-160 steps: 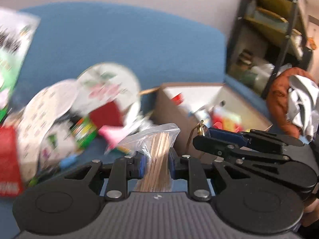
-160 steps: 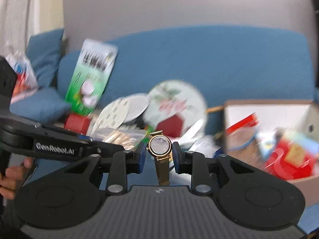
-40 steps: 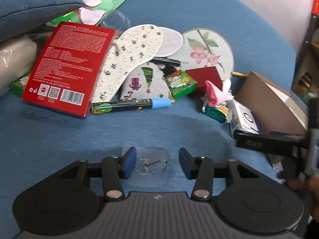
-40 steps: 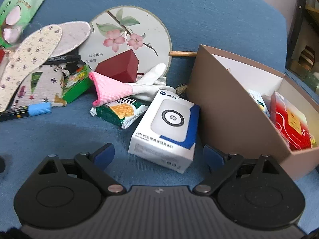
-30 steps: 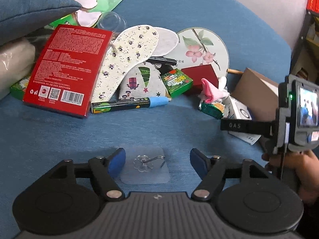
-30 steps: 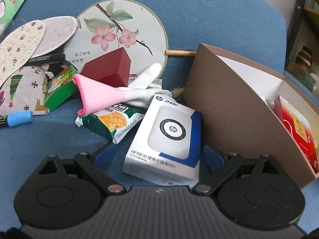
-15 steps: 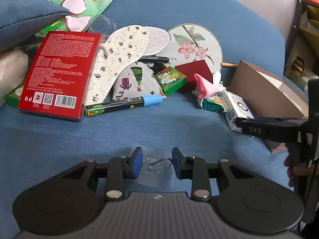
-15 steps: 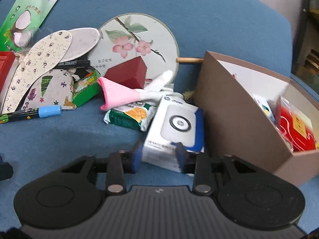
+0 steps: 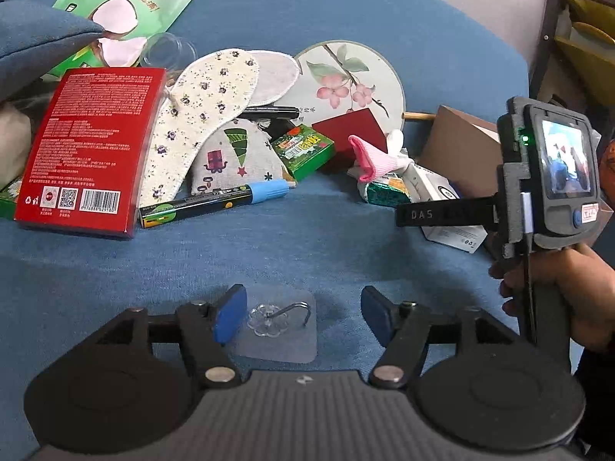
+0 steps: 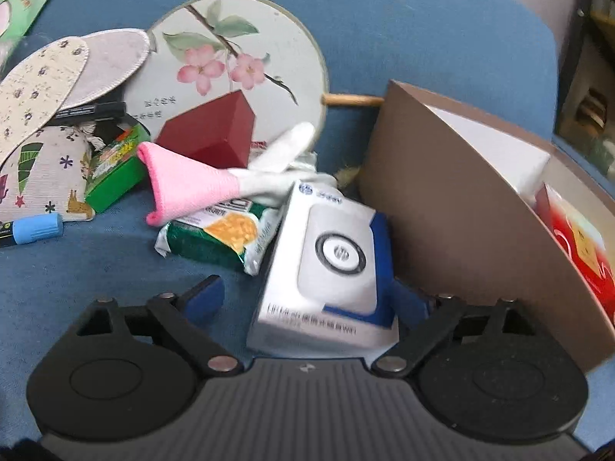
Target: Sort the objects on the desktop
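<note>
Desktop clutter lies spread over a blue fabric seat (image 9: 307, 230), most of it heaped toward the far side. A clear adhesive pad with a small metal hook (image 9: 278, 322) lies flat on the fabric nearest the left tongs (image 9: 301, 313), between their blue pads; the jaws are opening and neither pad presses on it, though the left pad stands just beside its edge. Farther off, a flat red carton with a barcode (image 9: 88, 153) lies at the left, a floral shoe insole (image 9: 200, 115) leaning over its right edge, and a dark marker with a light blue cap (image 9: 215, 203) just in front of a printed cloth pouch (image 9: 230, 157). A small green box (image 9: 303, 150) sits right of the pouch, and a round paper fan painted with pink blossoms (image 10: 230, 57) lies behind, with a dark red box (image 10: 211, 134) on it.

In the right wrist view, a white and blue boxed wireless charger (image 10: 330, 265) stands between the blue pads of the right tongs (image 10: 307, 299). These jaws are opening too; the left pad is clear of the box, while the right pad is partly hidden behind it. The box rests beside the wall of a brown cardboard box (image 10: 461, 211) on the right and touches a green snack packet (image 10: 219, 238) on the left, over which a pink and white glove (image 10: 200, 188) is draped. A hand (image 9: 549, 280) grips the right tool's handle.
</note>
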Tool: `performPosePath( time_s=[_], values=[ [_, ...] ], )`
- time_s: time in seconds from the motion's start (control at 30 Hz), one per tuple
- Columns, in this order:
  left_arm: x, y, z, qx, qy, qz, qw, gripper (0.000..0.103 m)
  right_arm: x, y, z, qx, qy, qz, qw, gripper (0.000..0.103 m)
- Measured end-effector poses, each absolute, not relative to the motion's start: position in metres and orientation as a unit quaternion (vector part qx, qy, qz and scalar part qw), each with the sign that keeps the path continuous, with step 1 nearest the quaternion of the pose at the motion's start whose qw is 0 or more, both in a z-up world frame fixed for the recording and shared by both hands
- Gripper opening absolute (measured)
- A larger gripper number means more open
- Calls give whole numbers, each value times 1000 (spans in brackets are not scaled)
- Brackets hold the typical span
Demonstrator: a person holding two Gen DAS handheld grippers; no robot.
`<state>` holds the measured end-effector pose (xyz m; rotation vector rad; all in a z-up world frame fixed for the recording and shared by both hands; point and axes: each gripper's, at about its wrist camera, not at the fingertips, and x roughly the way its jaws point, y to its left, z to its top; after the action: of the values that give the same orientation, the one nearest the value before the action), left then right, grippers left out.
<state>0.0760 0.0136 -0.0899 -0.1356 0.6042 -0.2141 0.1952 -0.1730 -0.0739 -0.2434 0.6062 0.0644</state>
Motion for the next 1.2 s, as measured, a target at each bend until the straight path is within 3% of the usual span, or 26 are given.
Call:
performPosePath(
  time_s=[0.07,0.1,0.23,0.27,0.33,0.4,0.47,0.53,0.67,0.73,0.8,1.2],
  values=[
    [76,13,-90,-65,297,-97,948,52,190,-175,-70,-126,279,35,951,54],
    [76,14,-89,-65,298,-92,948,36,188,-176,-67,-134,277,40,951,50],
    [76,17,-88,-76,296,-88,948,33,171,-181,-58,-144,282,77,945,33],
    [75,17,-88,-74,295,-88,948,32,165,-183,-56,-143,283,84,945,33],
    [72,17,-86,-78,294,-94,948,23,149,-188,-55,-141,284,95,944,33],
    [72,18,-86,-89,297,-96,946,23,136,-194,-55,-133,282,103,945,37],
    [71,17,-86,-89,297,-95,946,23,132,-198,-55,-127,280,100,946,68],
    [71,17,-86,-95,300,-99,944,24,135,-197,-55,-139,265,69,952,89],
    [71,17,-85,-115,303,-117,939,39,149,-188,-56,-151,270,66,949,94],
    [70,15,-85,-108,301,-121,940,54,161,-185,-63,-142,287,53,946,94],
    [69,12,-85,-93,298,-119,943,60,173,-182,-70,-126,314,43,940,94],
    [72,12,-88,-72,289,-107,949,69,203,-165,-84,-143,303,8,942,97]
  ],
)
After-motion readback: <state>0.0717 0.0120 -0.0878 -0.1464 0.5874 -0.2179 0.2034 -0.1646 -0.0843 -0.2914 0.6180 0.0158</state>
